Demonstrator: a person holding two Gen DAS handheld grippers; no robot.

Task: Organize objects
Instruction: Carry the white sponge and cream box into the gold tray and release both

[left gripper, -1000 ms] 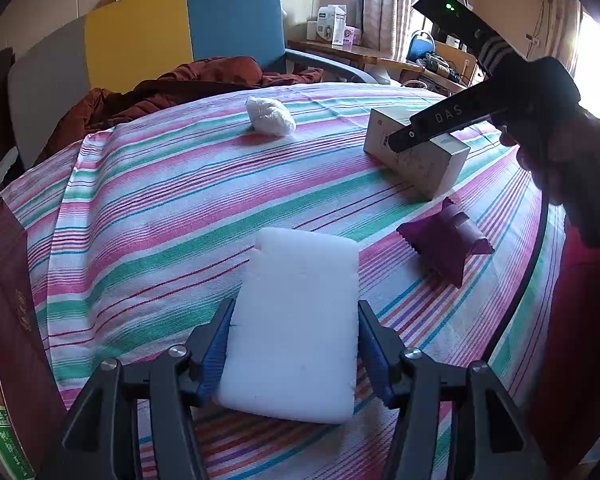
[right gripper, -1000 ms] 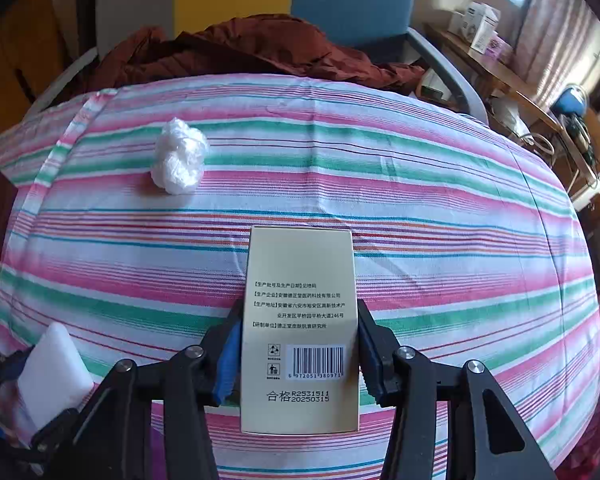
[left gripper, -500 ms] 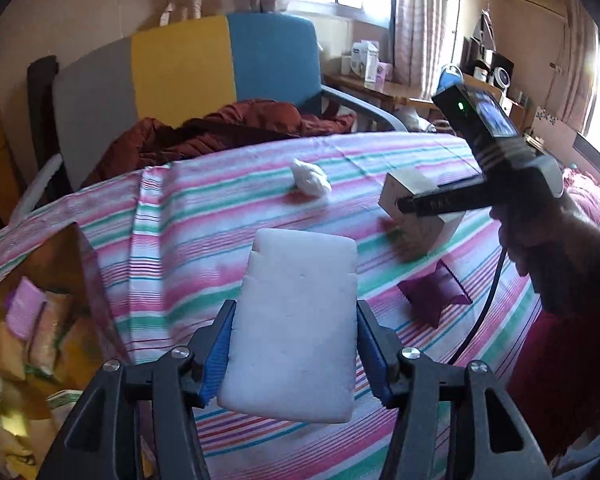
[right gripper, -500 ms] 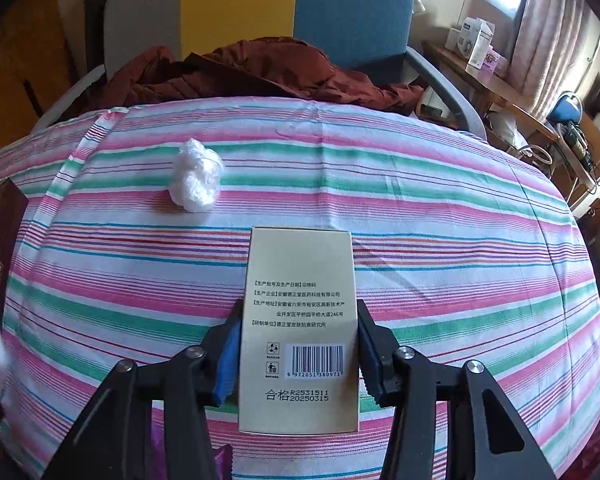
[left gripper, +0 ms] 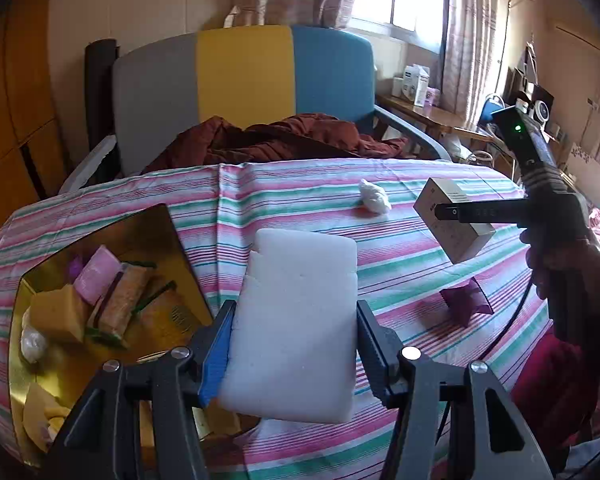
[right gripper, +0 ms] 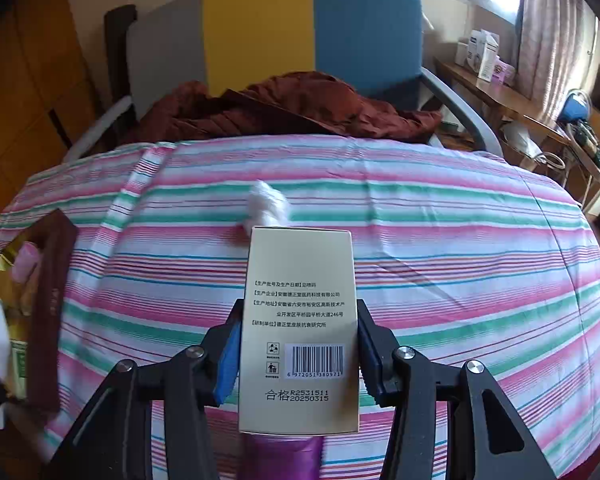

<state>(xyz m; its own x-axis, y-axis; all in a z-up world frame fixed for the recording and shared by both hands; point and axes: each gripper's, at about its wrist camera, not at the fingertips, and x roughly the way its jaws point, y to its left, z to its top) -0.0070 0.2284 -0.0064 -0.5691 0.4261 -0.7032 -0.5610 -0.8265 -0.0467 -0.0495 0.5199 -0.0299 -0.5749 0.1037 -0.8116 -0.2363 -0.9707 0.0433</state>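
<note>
My left gripper (left gripper: 293,344) is shut on a white foam block (left gripper: 296,320), held above the striped tablecloth (left gripper: 300,200). To its left lies a gold-lined box (left gripper: 168,232) with several packets inside. My right gripper (right gripper: 298,350) is shut on a beige carton (right gripper: 300,320) with a barcode; the left wrist view shows that carton (left gripper: 452,232) lifted off the table in the right gripper (left gripper: 444,212), with a hand on the handle. A white crumpled wad (left gripper: 374,196) and a purple pouch (left gripper: 464,304) lie on the cloth.
A chair (left gripper: 244,80) with grey, yellow and blue panels stands behind the table with a brown-red garment (left gripper: 280,140) on it. A wooden desk (right gripper: 520,104) with boxes is at the far right. The gold-lined box's dark wall (right gripper: 52,300) shows at the left of the right wrist view.
Both grippers rose off the table with their loads. The left one swung left, so the gold-lined box came into view below it. The carton now hangs clear of the cloth.
</note>
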